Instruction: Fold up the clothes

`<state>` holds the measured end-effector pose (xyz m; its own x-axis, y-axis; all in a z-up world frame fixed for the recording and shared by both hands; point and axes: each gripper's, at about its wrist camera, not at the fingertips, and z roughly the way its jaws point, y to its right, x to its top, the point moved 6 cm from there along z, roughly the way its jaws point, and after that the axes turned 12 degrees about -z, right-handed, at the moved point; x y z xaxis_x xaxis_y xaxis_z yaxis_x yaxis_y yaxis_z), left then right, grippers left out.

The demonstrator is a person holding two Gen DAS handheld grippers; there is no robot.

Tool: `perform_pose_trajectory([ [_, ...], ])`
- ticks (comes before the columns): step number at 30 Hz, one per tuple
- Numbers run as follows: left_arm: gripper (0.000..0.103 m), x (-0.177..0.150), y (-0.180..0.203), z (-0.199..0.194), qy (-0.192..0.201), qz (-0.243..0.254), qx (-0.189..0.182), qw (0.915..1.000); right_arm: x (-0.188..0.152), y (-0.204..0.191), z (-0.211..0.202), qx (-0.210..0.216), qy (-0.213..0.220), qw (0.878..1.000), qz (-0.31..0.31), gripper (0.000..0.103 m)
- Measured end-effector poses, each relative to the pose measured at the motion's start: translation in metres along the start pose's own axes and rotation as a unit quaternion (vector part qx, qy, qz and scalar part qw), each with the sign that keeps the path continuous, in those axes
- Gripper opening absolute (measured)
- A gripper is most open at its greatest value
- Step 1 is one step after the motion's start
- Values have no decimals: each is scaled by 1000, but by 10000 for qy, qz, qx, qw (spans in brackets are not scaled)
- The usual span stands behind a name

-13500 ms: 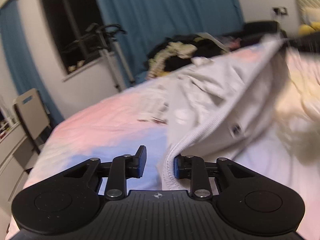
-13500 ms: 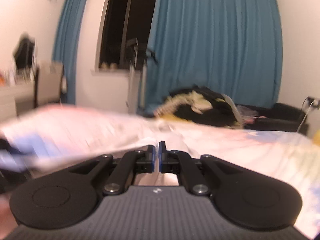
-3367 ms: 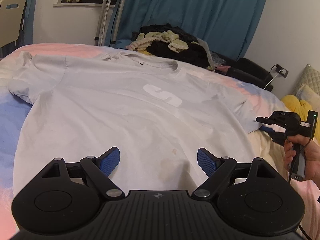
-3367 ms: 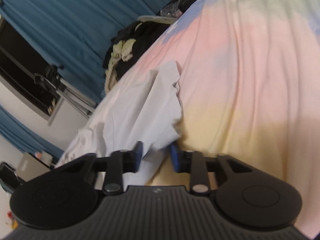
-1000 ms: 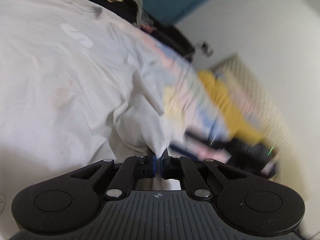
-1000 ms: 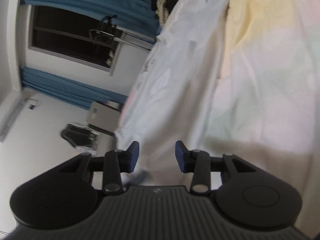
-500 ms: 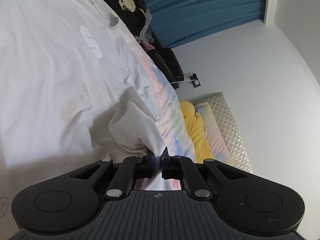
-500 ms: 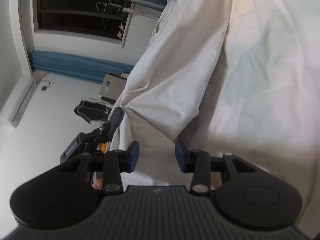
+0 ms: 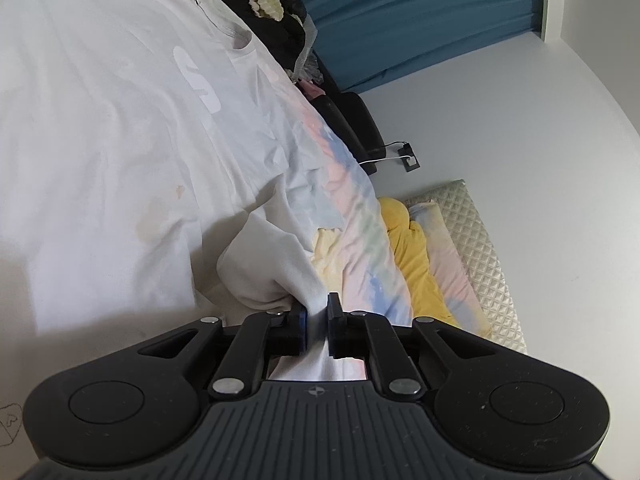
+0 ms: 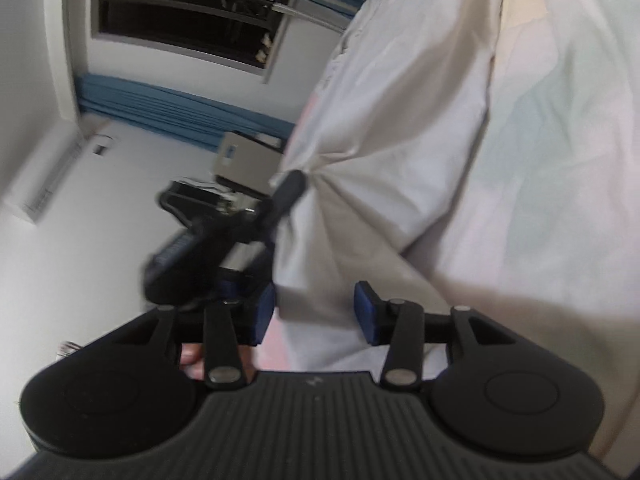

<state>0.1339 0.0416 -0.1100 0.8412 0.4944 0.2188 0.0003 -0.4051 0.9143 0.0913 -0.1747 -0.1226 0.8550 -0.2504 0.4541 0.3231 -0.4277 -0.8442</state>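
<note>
Left gripper, right gripper: black ribbed housings, round side discs, silver pivot screws, blue finger pads (crosshair emblem moulded centrally).

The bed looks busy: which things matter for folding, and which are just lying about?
In the job:
- white T-shirt
- left hand-held gripper, jaws opening with the shirt's edge between them
- right hand-held gripper, open

Lying about:
- dark clothes pile
- yellow pillow
- pastel bedsheet

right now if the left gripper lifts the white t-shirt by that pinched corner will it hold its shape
Probably not. The white t-shirt bunches into soft folds where the opening left gripper has it, so it likely droops. It looks thin and light, and may slip free.
</note>
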Motion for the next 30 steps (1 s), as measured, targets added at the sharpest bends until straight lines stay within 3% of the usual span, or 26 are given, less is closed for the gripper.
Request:
perform_pose_trajectory([
  [1, 20, -1, 1, 0, -1, 50, 19, 10000, -1, 2, 2, -105, -57, 9999, -64, 32],
  [2, 30, -2, 4, -1, -12, 115, 19, 9999, 0, 0, 0, -236, -39, 9995, -190, 4],
  [3, 42, -4, 7, -3, -29, 189, 15, 9998, 1, -2, -1, -367, -20, 9988, -318, 2],
  [5, 55, -8, 15, -7, -33, 358, -30, 9993, 2, -7, -13, -627, 85, 9967, -507, 2],
  [10, 63, -20, 28, -23, -34, 824, 110, 9965, 4, -35, -72, -1527, 374, 9849, -720, 2],
  [13, 64, -22, 21, -24, -46, 962, 645, 9933, -7, -33, -107, -2215, 284, 9733, -525, 2],
  [16, 64, -20, 4, -14, -87, 1085, 1557, 9818, -23, -19, -135, -2738, 76, 9614, -250, 2],
  [20, 64, -22, -10, -3, -129, 1300, 2311, 9641, -43, -16, -138, -2890, -305, 9566, -193, 5],
  [22, 64, -23, -4, -3, -36, 1429, 2325, 9620, -39, -24, -138, -2901, -368, 9555, -399, 8],
  [24, 64, -24, 7, -4, 123, 1616, 2298, 9596, -25, -28, -147, -2893, -186, 9554, -570, 18],
  [26, 69, -27, 21, -5, 336, 1872, 2243, 9558, -7, -31, -152, -2803, 90, 9574, -686, 42],
  [30, 78, -33, 42, -4, 664, 2196, 2110, 9502, 53, -12, -144, -2793, 700, 9538, -855, 45],
])
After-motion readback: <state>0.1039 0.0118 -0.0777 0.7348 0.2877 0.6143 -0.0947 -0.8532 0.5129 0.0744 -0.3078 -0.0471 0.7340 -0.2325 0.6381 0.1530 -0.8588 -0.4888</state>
